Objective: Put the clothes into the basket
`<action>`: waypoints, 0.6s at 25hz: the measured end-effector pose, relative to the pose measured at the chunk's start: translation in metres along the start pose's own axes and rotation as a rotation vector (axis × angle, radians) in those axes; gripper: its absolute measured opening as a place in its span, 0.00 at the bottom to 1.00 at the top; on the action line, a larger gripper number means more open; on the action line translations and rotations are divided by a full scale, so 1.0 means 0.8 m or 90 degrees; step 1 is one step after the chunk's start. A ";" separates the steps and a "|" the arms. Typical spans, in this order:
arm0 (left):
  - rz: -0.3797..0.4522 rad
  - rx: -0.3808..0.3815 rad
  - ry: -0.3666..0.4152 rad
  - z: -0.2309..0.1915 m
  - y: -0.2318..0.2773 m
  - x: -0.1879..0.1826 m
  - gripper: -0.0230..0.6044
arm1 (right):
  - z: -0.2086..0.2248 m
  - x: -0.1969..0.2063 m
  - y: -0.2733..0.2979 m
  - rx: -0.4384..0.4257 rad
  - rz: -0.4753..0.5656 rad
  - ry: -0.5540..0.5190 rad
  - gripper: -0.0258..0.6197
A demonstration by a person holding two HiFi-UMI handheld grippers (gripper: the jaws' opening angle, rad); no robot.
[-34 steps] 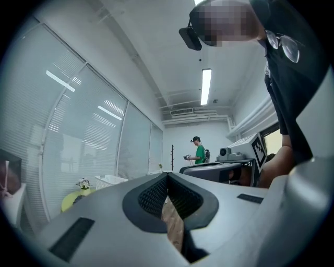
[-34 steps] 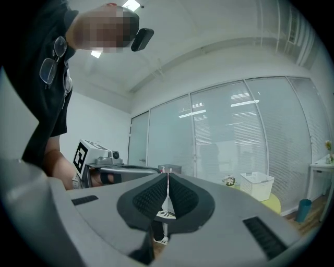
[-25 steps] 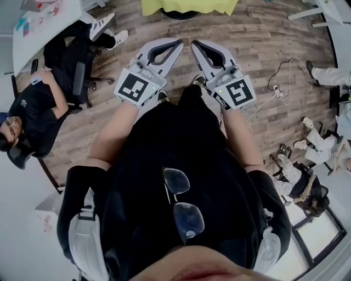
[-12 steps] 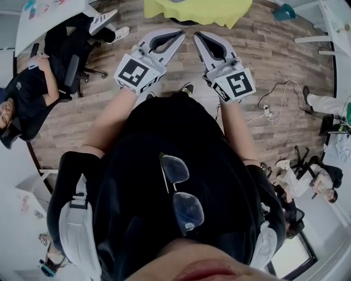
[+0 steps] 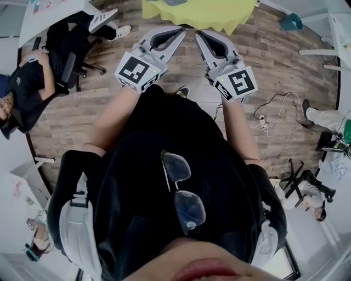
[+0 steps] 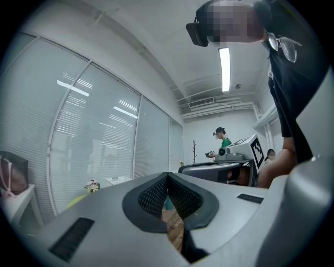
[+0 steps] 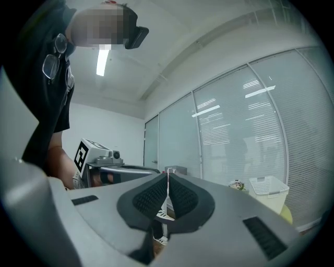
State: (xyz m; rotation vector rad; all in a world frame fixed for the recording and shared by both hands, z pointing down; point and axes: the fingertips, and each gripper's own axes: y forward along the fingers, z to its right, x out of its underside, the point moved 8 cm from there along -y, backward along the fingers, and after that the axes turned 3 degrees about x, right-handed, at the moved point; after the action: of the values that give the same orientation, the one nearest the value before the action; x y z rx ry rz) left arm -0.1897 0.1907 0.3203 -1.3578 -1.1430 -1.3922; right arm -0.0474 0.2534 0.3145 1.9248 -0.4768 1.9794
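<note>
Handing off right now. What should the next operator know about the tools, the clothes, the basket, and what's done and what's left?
Left tool: shut, empty, held level.
Right tool: shut, empty, level beside the left one.
Basket: white, off to the right in the right gripper view; its inside is not visible.
Clothes: none clearly in view. A yellow cloth lies ahead on the far side of the wood floor; I can't tell whether it is a garment or a cover.
Done: nothing that shows.
Left: find the clothes, grasp them and drop them in the basket.
</note>
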 end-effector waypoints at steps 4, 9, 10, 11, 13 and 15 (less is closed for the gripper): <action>-0.006 -0.013 -0.005 -0.005 0.019 0.005 0.05 | 0.024 0.005 0.003 -0.009 -0.005 0.007 0.08; -0.009 -0.021 -0.011 -0.033 0.049 0.015 0.05 | 0.061 0.014 0.024 -0.014 -0.011 0.007 0.08; -0.009 -0.023 -0.012 -0.041 0.054 0.017 0.05 | 0.070 0.015 0.029 -0.013 -0.011 0.008 0.08; -0.008 -0.024 -0.012 -0.049 0.060 0.018 0.05 | 0.078 0.017 0.035 -0.011 -0.012 0.008 0.08; -0.004 -0.025 -0.011 -0.069 0.073 0.020 0.05 | 0.096 0.018 0.051 -0.009 -0.015 0.003 0.08; -0.003 -0.024 -0.009 -0.093 0.087 0.022 0.05 | 0.116 0.020 0.070 -0.009 -0.020 0.003 0.08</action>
State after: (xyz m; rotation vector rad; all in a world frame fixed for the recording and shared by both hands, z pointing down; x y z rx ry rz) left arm -0.1381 0.1036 0.3415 -1.3941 -1.1342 -1.4165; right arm 0.0085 0.1613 0.3327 1.9082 -0.4556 1.9559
